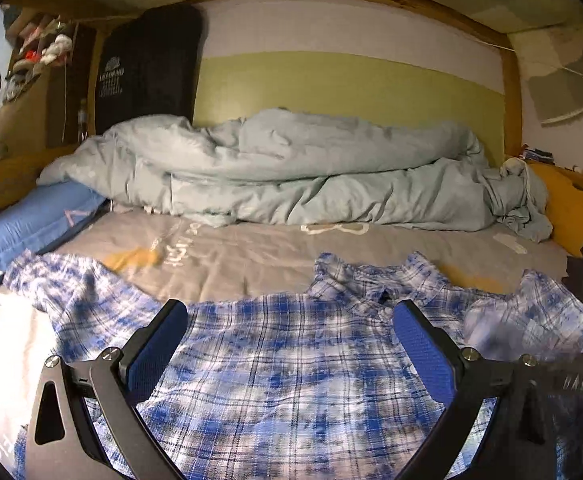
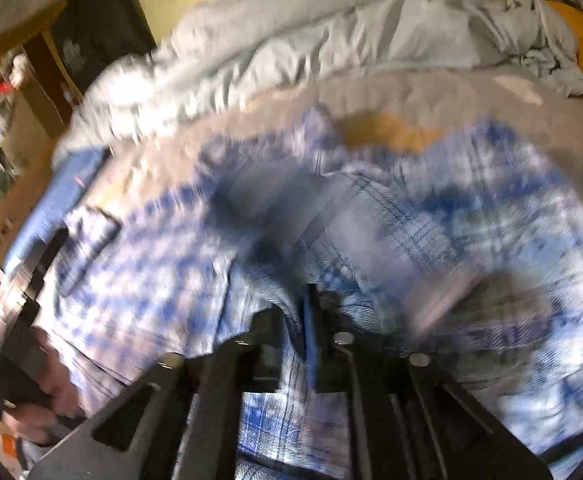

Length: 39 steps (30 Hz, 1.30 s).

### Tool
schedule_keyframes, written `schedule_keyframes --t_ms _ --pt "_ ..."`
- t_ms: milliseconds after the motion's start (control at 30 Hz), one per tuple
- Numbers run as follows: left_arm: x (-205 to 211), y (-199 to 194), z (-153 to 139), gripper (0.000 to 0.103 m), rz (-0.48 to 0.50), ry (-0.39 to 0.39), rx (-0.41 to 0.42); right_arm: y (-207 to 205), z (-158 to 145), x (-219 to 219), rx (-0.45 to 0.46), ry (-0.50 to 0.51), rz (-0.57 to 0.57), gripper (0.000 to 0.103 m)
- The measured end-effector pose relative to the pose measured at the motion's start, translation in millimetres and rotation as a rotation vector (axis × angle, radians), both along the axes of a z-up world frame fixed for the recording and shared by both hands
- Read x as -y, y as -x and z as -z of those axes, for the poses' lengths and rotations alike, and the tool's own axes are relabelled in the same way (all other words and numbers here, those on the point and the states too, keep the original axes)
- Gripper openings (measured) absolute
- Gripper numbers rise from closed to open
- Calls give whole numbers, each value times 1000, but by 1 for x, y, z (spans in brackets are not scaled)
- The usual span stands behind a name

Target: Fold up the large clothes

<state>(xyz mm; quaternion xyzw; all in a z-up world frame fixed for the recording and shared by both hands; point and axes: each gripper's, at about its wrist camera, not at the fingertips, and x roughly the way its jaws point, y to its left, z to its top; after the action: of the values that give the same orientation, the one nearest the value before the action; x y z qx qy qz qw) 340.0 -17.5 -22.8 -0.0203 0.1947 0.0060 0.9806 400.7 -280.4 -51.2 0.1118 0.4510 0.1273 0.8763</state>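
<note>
The plaid shirt (image 1: 291, 360) is spread unfolded on the grey bedsheet (image 1: 251, 256), collar away; folding is judged barely begun. The left gripper (image 1: 291, 340) is held wide open over it, empty. The right gripper (image 2: 295, 344) is nearly closed, with shirt cloth seemingly pinched, though blurred.

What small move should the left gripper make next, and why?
Probably lower the left gripper and pinch the plaid shirt beneath it. Its fingers stand open above the spread shirt, holding nothing, while the right gripper has its fingers close together at a fold of the shirt, though that view is blurred.
</note>
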Motion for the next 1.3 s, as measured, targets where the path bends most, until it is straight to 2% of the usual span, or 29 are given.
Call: schedule_keyframes --t_ms 100,167,233,300,367,433,500,567,600,667,733,767,800,900,967,1033,1100,1133,1200,1300 --pt "0 -4 3 103 6 -2 -25 6 -4 -3 23 17 13 24" --pt "4 -5 5 103 17 -11 -30 14 -25 1 99 38 40 34" --pt "9 -5 6 103 28 -26 -29 26 -51 14 208 14 79 56" --pt "15 -4 8 103 42 -47 -27 40 -71 29 306 -12 127 63" --pt "22 -3 11 103 59 -66 -26 51 -82 47 384 -30 177 67" --pt "30 -1 12 103 90 -85 -15 57 -82 60 421 -22 241 69" --pt "40 4 13 103 139 -102 3 47 -68 75 368 15 313 69" --pt "55 14 13 102 236 -123 33 34 -54 88 274 8 360 62" --pt "64 20 12 100 279 -137 47 28 -44 97 229 -40 362 54" --pt "86 29 10 88 364 -172 49 21 -32 109 153 -111 337 43" --pt "108 32 9 77 441 -191 19 16 -24 111 103 -89 312 28" --pt "121 33 8 72 484 -195 -9 14 -19 113 75 -58 314 24" --pt "132 32 9 71 519 -196 -41 13 -12 115 50 -38 328 15" --pt "168 18 17 71 633 -189 -204 13 6 136 -15 -62 373 3" --pt "183 4 25 71 677 -169 -286 14 15 153 -43 -87 419 0" --pt "197 -6 36 71 681 -171 -342 16 16 160 -39 -100 435 0" --pt "209 -12 46 71 697 -182 -389 20 11 163 -21 -67 453 0" --pt "212 -14 49 73 696 -187 -404 23 7 164 -12 -45 461 0" --pt "222 -19 58 83 706 -209 -445 25 2 163 3 -24 469 0" --pt "229 -21 70 85 701 -258 -471 31 -9 161 36 17 464 0"
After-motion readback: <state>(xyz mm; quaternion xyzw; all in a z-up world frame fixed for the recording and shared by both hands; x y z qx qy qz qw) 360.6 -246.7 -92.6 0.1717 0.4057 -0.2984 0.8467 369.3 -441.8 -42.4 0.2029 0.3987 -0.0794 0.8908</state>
